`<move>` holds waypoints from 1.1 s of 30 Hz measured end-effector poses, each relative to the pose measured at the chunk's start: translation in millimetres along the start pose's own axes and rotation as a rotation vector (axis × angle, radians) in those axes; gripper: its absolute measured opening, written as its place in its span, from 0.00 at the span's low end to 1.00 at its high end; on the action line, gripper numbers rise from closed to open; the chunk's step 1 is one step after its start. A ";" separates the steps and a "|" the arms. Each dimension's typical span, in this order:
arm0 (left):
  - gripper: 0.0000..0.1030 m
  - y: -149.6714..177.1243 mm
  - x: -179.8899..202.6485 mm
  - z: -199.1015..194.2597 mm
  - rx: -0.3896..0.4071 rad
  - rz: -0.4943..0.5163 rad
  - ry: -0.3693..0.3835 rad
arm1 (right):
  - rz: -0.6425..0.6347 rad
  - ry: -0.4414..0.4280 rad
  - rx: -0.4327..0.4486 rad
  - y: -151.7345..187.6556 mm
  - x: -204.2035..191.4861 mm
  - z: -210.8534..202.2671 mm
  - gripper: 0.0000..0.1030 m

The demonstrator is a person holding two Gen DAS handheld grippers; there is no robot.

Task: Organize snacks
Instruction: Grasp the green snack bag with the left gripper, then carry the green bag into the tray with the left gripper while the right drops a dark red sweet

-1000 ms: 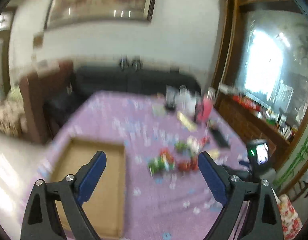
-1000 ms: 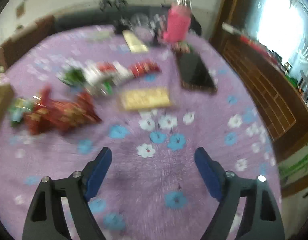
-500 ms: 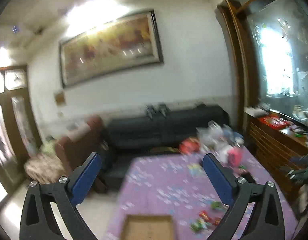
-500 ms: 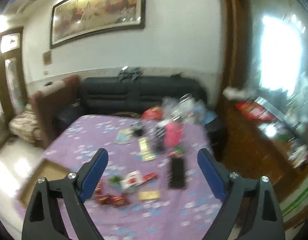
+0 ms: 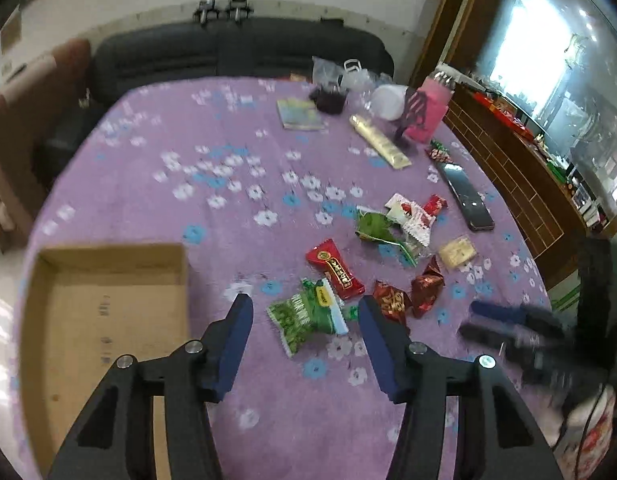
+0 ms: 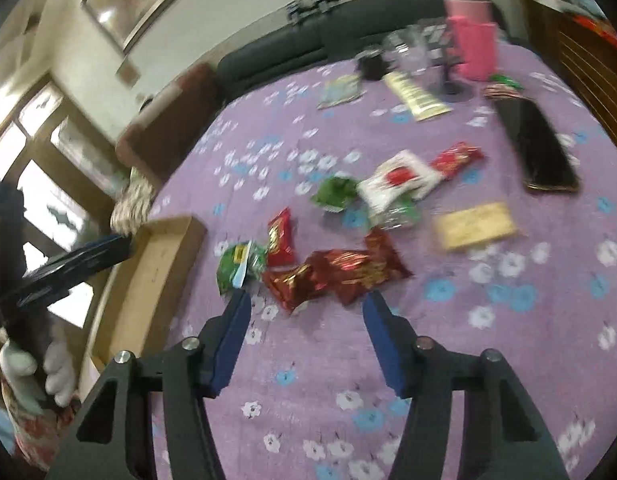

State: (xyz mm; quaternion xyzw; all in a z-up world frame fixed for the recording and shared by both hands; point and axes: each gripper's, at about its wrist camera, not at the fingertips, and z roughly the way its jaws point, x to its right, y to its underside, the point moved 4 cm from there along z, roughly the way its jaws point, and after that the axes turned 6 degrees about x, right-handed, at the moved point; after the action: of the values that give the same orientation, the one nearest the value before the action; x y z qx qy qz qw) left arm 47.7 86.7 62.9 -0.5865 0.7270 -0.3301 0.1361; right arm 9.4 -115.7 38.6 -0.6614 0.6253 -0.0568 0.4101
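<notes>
— On the purple flowered tablecloth [image 5: 244, 200], left wrist view: what's the left gripper [image 5: 304, 312] doing?
— Jaws closing, nothing pinched; the green snack packet [image 5: 308, 316] lies below and between them, beside the cardboard tray [image 5: 104, 320].
— And the right wrist view?
— The right gripper [image 6: 306, 306] is closing too, gripping nothing, just short of the dark red snack packets [image 6: 340, 270].
</notes>
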 end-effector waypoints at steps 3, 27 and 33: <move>0.57 -2.9 0.7 18.3 -0.033 0.028 -0.003 | -0.013 -0.030 -0.034 8.4 -12.4 26.4 0.57; 0.34 37.2 9.9 37.7 -0.108 0.066 0.074 | -0.005 0.020 0.042 22.2 -13.9 52.4 0.09; 0.34 39.2 -0.9 -13.8 -0.012 -0.039 0.167 | -0.013 -0.004 0.073 32.6 -23.6 24.3 0.08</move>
State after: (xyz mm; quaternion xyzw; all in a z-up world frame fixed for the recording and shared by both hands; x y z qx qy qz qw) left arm 10.0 95.6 47.9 -0.5718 0.7262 -0.3761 0.0648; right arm -6.8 -79.8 13.0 -0.6502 0.6178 -0.0807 0.4348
